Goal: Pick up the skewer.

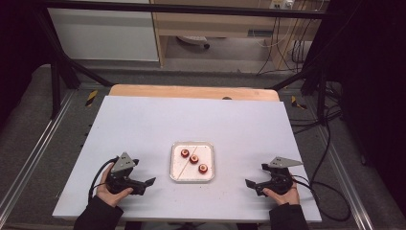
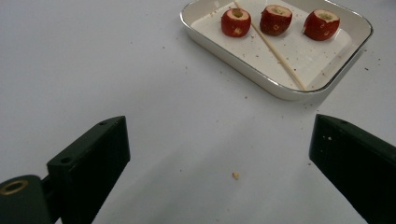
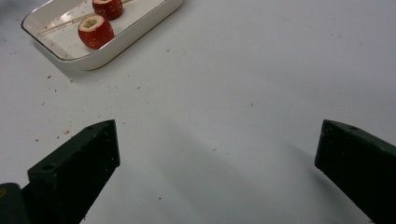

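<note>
A white table [image 1: 143, 129] is seen, laid over a wooden top whose edge shows at the far side, with grey floor, dark frame rails and trailing cables around it. Crumbs are scattered on the surface. Near the table's middle a white tray [image 1: 209, 148] is set, holding three cored red fruits [image 1: 194, 159] in a diagonal row. A thin wooden skewer [image 1: 184, 165] is laid flat in the tray (its long axis running from near left to far right). The left gripper [image 1: 148, 182] and right gripper [image 1: 250, 184] are held either side of the tray, jaws spread wide with nothing between them.
</note>
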A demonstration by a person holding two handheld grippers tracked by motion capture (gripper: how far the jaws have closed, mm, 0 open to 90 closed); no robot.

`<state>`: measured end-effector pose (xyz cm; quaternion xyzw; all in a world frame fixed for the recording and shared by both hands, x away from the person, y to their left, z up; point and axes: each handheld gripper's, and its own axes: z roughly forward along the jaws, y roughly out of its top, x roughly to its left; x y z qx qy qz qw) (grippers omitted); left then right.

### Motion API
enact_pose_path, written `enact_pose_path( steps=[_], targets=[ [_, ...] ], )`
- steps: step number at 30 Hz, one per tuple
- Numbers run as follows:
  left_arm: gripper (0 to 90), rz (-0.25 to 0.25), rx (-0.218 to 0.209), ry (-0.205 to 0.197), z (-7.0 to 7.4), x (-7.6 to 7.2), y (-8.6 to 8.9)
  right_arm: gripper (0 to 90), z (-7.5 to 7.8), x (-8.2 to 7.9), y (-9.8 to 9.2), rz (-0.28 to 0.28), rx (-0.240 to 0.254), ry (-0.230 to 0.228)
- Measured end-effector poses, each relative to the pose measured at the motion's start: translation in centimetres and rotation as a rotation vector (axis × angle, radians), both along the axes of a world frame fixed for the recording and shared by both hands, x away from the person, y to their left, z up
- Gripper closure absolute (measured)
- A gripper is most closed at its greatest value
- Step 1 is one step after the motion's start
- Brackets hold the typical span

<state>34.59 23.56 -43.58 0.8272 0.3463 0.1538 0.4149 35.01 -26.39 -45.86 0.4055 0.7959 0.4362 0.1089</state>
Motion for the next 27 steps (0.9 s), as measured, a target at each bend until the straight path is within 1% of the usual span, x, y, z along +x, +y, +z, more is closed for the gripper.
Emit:
enact_pose_path(
  steps=[6,11,12,13,18,19,21,24,25,26,27],
  targets=[
    [5.3,0.002,0.008,-0.004,0.4,0.1,-0.8,0.6,0.0,0.0,0.0,0.0,-0.004,0.005],
    [5.8,0.009,0.016,-0.003,0.8,0.2,-1.8,0.6,0.0,0.0,0.1,-0.003,-0.003,0.007],
    [5.8,0.009,0.02,-0.006,1.0,0.4,-2.3,0.5,0.0,0.0,0.1,-0.004,-0.003,0.006],
    [5.8,0.009,0.02,-0.006,1.0,0.4,-2.3,0.6,0.0,0.0,0.0,-0.003,-0.005,0.005],
    [6.9,0.005,0.031,-0.002,1.6,0.8,-4.1,0.6,0.0,0.0,0.0,-0.001,-0.006,0.005],
    [7.0,0.005,0.031,-0.002,1.6,0.8,-4.1,0.6,0.0,0.0,0.0,-0.001,-0.006,0.005],
    [7.6,0.0,0.04,-0.001,1.7,0.9,-4.8,0.6,0.0,0.0,0.0,-0.003,-0.005,0.006],
    [8.6,-0.004,0.039,0.005,1.9,1.1,-5.8,0.6,0.0,0.0,0.0,-0.003,-0.005,0.006],
    [9.0,-0.006,0.049,0.005,1.9,1.2,-6.6,0.6,0.0,0.0,0.0,-0.002,-0.005,0.004],
    [9.5,-0.006,0.049,0.005,1.9,1.2,-6.6,0.6,0.0,0.0,0.0,-0.001,-0.005,0.004],
    [10.4,-0.008,0.052,0.006,1.9,1.2,-6.9,0.6,0.0,0.0,0.0,-0.002,-0.006,0.006]
  ],
)
